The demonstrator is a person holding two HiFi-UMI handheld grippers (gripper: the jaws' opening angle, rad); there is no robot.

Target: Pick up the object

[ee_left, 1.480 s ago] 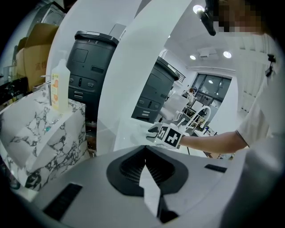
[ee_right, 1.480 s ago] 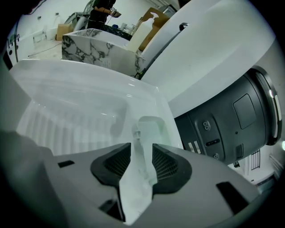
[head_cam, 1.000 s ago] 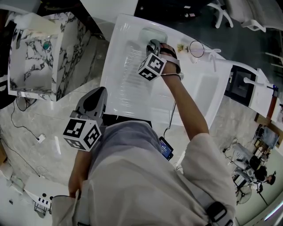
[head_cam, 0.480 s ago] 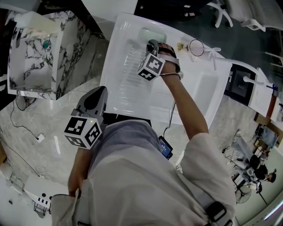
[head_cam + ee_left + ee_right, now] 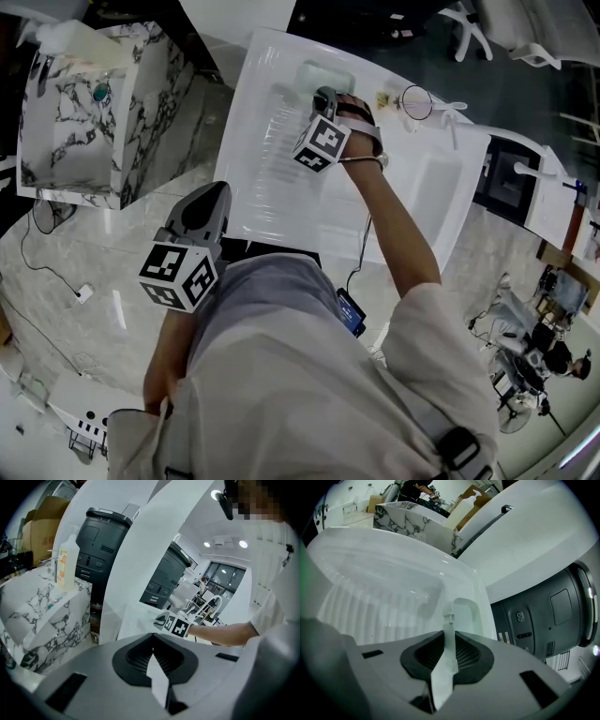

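Step in hand: the grasp. The right gripper (image 5: 323, 96) reached over the white drainboard (image 5: 272, 187), toward 12 o'clock in the head view, angled down. Its jaws had just been closing. In the right gripper view they pinched a thin pale object (image 5: 449, 620) that stood upright between the pads, its notched tip poking out above the jaw tips. What it was exactly I could not tell; it looked like a slim plastic stick. It sat at the far end of the drainboard, just at 6 o'clock of the recessed tray (image 5: 465, 613). Whether it was off the surface I could not tell, as the jaws hid its lower end.

The left gripper (image 5: 152, 638) was idle at 8 o'clock by the person's body, jaws pressed together, nothing between them. The marble block (image 5: 84, 112) at 10 o'clock was well apart and not involved.

Judgement: the grip looked made or nearly so. The next move called for a firm squeeze, then a slow straight lift, since a piece that thin could pivot or slip between the pads.
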